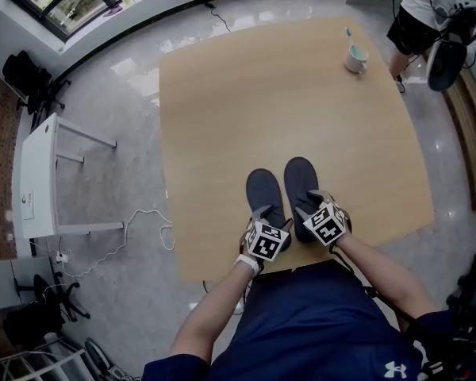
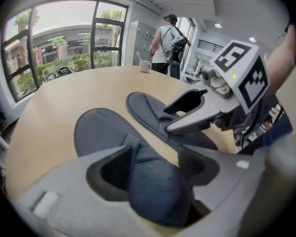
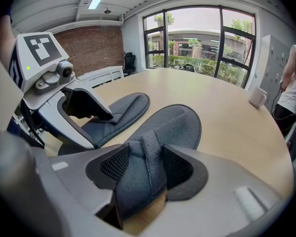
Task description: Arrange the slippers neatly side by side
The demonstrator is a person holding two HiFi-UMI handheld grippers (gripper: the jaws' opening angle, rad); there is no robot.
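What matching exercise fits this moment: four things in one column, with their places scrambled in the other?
Things:
1. left slipper
2. right slipper
3. mug
4. white desk

Places:
A. near the far right corner of the wooden table
B. gripped by the left gripper
C. standing apart, left of the wooden table
D. gripped by the right gripper

Pairs: 1-B, 2-D, 3-A, 4-C

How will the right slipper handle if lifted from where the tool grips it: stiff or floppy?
Probably floppy: the right slipper is thin fabric that creases where the right tool pinches it, so the far end would likely droop. It looks light for its size. It lies flat on the table, so a push should slide it rather than roll or tip it.
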